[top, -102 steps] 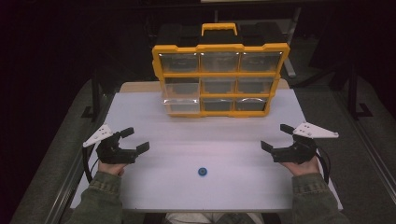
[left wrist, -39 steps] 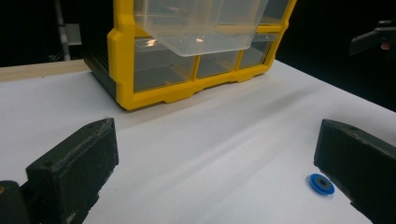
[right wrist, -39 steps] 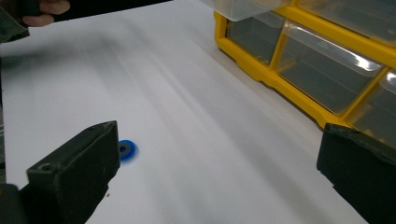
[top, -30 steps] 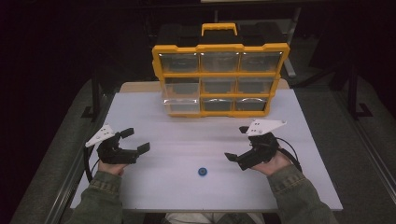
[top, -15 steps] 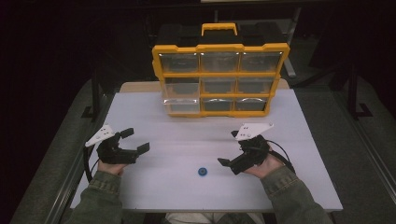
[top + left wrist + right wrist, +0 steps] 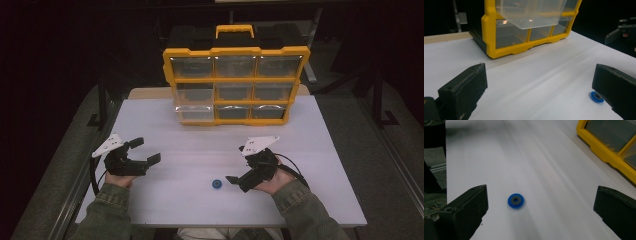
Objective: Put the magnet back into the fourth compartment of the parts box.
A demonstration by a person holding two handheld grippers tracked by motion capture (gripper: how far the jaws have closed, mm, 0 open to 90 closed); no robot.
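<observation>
High view: a white table (image 6: 320, 150) carries a yellow drawer organizer (image 6: 235, 85) at its far edge, one clear drawer at its lower left pulled out. A small blue ring (image 6: 217, 184) lies on the near middle of the table. The right gripper (image 6: 239, 183) sits just right of the ring, jaws wide. The left gripper (image 6: 146, 151) is well apart at the left, jaws wide too.

Left gripper view: the clear drawer (image 6: 531, 12) juts from the organizer; the ring lies beside the right jaw; open white table between.

Right gripper view: the ring lies flat between the wide jaws, nearer the left one, untouched; the organizer's yellow corner is at upper right.
</observation>
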